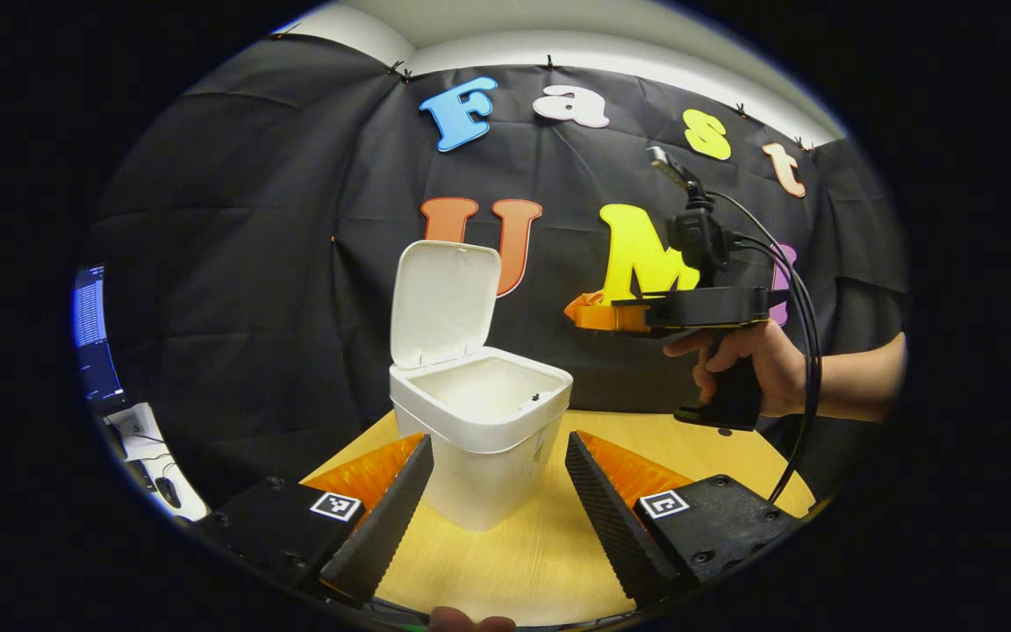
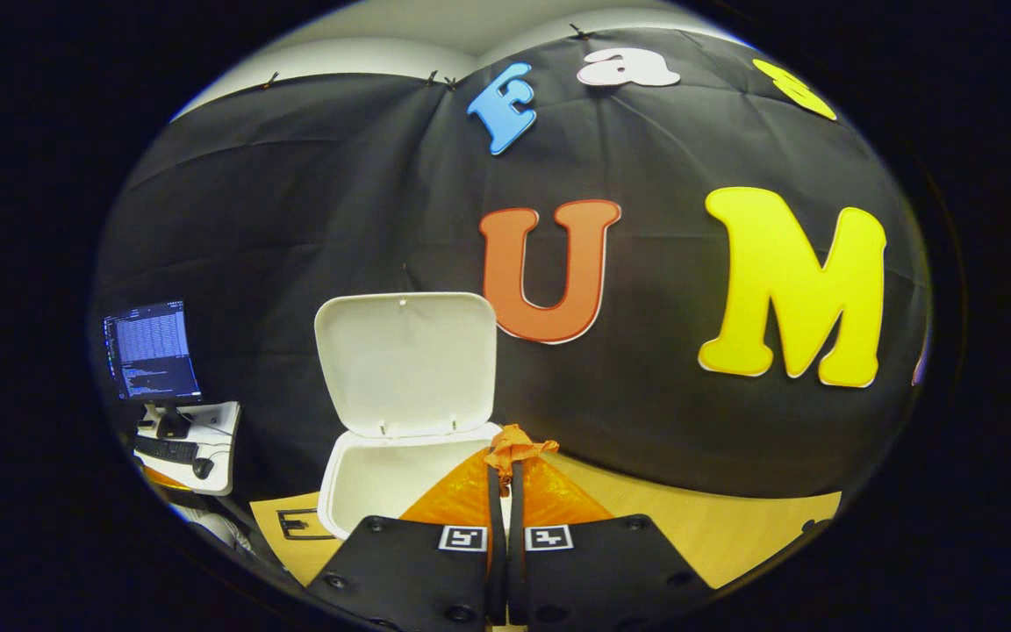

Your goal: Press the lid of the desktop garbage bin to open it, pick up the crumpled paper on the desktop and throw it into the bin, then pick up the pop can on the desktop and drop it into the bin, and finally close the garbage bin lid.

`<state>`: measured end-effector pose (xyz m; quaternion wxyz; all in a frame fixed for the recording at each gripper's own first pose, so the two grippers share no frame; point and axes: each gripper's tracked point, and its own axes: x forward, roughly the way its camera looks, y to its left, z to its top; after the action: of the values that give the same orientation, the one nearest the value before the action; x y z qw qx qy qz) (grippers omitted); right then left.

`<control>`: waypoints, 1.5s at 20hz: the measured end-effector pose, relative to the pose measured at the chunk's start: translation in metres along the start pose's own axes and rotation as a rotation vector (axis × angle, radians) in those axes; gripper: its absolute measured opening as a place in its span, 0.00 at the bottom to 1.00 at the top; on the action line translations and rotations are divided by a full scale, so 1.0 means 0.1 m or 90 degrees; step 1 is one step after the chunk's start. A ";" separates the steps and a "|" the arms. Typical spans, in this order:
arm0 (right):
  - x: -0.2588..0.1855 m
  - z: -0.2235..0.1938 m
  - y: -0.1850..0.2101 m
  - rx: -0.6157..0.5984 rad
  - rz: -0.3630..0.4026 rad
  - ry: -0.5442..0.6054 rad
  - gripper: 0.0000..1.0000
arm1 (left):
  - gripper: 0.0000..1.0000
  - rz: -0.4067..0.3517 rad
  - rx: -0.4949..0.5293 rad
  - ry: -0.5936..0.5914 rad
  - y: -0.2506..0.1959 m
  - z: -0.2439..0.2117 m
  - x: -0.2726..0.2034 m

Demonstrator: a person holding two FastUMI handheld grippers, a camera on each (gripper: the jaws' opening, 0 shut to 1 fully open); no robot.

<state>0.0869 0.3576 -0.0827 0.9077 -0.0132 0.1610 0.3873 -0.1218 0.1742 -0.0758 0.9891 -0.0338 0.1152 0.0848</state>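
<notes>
Bin stands on the desktop between the left gripper's spread jaws, lid already up, while the right gripper hangs beside its rim, jaws pressed together, so closing the lid likely remains.

- Worktop in front of me: light wood-grain surface, set against the booth wall.
- White bin stands directly on it, upright, lid raised at the back.
- Right gripper view: a black-outlined marking lies flat on the worktop just beside the bin's base.
</notes>
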 end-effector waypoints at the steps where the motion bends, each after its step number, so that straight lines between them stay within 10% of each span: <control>1: 0.08 -0.04 0.07 0.001 0.008 0.009 0.01 | 0.99 0.006 -0.004 0.001 0.05 -0.01 -0.01; 18: 0.67 -0.61 0.48 -0.036 0.042 0.093 0.20 | 0.96 0.037 -0.031 0.013 0.27 -0.12 0.00; 24: 0.60 -0.60 0.45 -0.039 0.034 0.087 0.51 | 0.96 0.025 -0.027 0.007 0.26 -0.12 -0.01; 30: 0.40 -0.52 0.39 -0.017 0.015 0.064 0.62 | 0.96 0.009 0.001 -0.009 0.24 -0.09 0.00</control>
<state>0.0709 0.4049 -0.1404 0.8935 -0.0431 0.2014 0.3991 -0.1279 0.1965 -0.0860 0.9893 -0.0318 0.1087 0.0919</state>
